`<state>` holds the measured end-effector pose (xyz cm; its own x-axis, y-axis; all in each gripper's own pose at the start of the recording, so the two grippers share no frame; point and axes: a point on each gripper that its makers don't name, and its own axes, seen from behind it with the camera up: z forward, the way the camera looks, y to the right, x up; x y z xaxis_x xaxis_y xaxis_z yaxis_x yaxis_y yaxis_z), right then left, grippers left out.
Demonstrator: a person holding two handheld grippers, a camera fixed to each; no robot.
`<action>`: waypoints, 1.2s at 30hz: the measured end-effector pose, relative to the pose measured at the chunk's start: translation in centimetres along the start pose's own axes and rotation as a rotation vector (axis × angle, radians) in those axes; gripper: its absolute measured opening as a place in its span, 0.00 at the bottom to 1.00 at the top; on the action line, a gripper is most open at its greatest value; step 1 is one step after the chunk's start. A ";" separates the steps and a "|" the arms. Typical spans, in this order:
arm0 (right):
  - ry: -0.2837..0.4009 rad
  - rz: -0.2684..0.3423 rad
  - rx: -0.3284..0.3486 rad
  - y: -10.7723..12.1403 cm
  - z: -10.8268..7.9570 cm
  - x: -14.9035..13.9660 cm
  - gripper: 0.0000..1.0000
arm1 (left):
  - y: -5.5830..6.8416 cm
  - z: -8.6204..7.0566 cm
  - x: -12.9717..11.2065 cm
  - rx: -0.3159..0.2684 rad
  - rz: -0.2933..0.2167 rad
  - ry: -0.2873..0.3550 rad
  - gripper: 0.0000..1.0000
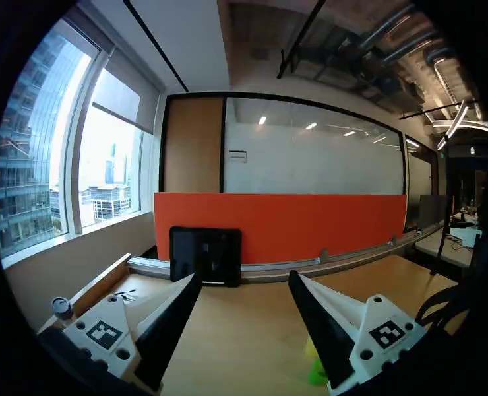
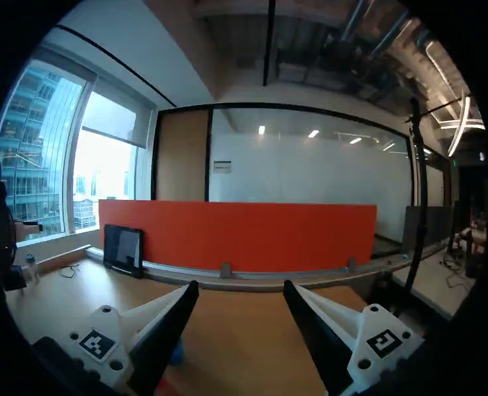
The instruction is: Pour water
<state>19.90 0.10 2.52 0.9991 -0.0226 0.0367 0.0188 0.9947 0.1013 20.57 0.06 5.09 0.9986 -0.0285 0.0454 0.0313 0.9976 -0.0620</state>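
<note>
In the left gripper view my left gripper (image 1: 244, 276) is open above a wooden desk (image 1: 244, 330), nothing between its fingers. Low beside its right finger, a small yellow object (image 1: 310, 346) and a green one (image 1: 318, 373) peek out, mostly hidden. In the right gripper view my right gripper (image 2: 239, 284) is open over the same desk (image 2: 244, 336), holding nothing. A blue object (image 2: 178, 353) shows partly behind its left finger, too hidden to identify. A small clear bottle (image 2: 30, 266) stands at the far left of the desk.
An orange divider (image 1: 277, 224) runs along the desk's back edge, with a black tablet (image 1: 204, 254) leaning on it. A dark can (image 1: 62, 308) stands at the left by the window wall. Cables (image 1: 442, 300) hang at the right. A black pole (image 2: 415, 198) rises at the right.
</note>
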 end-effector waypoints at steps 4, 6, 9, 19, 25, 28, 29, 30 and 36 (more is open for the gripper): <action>0.002 0.004 0.016 -0.2 -0.1 0.4 1.00 | 0.6 0.2 0.6 -0.025 -0.002 -0.001 0.97; -0.004 0.004 0.025 -0.3 -0.1 0.3 1.00 | 1.1 0.3 0.5 -0.047 -0.007 -0.007 0.97; -0.008 0.003 0.042 -0.4 -0.1 0.2 1.00 | 1.8 0.4 0.3 -0.082 -0.009 -0.015 0.97; -0.006 0.000 0.193 -2.4 -0.5 0.6 1.00 | 4.4 0.0 0.3 -0.215 0.018 -0.021 0.97; -0.001 0.015 0.301 -4.3 -1.0 1.1 1.00 | 5.5 -0.4 0.2 -0.290 0.020 -0.021 0.97; -0.005 0.021 0.342 -5.0 -1.1 1.1 1.00 | 5.8 -0.7 0.2 -0.317 0.026 -0.017 0.97; -0.009 0.022 0.350 -5.1 -1.0 1.0 1.00 | 5.8 -0.7 0.1 -0.324 0.028 -0.016 0.97; -0.012 0.023 0.356 -5.2 -1.0 1.0 1.00 | 5.9 -0.8 0.0 -0.331 0.031 -0.016 0.97; -0.022 0.026 0.395 -5.9 -0.8 1.0 1.00 | 6.5 -0.9 -0.5 -0.372 0.046 -0.022 0.97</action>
<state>20.85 -5.68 1.20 0.9979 -0.0039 0.0649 -0.0274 0.8800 0.4741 20.30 6.46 3.76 0.9983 0.0210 0.0553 0.0044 0.9066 -0.4220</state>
